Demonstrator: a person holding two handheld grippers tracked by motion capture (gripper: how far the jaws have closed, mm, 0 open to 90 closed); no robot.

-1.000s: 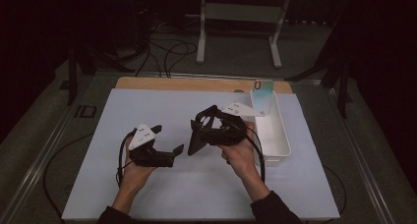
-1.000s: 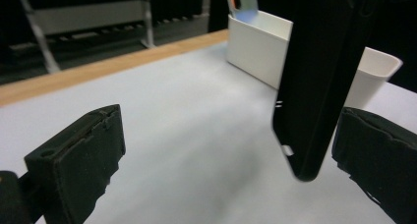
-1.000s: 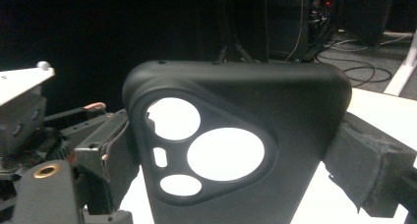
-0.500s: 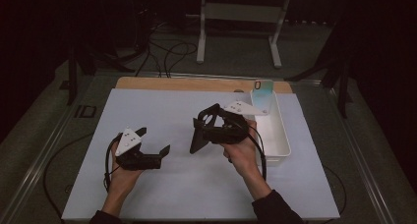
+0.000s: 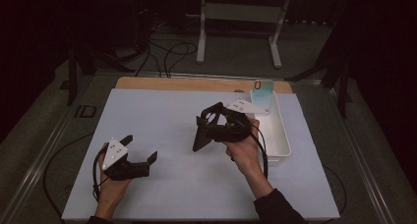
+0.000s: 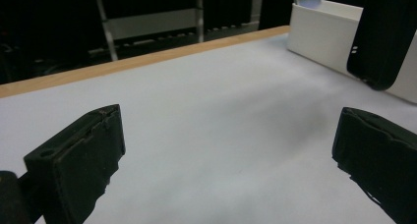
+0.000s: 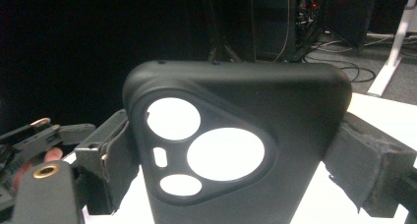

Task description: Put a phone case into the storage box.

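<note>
The right gripper (image 5: 199, 131) has its fingers (image 7: 105, 155) clamped on the sides of a matte black phone case with a triangular camera cutout (image 7: 236, 145), held above the middle of the white-covered counter (image 5: 162, 111), left of the long white plastic bin (image 5: 281, 135). The left gripper (image 5: 142, 153) waits lower left, fingers (image 6: 78, 165) spread wide and empty. My advice: keep the squeeze even on both edges, since the soft case may flex or slip, and bring the empty gripper in level before handing it across
</note>
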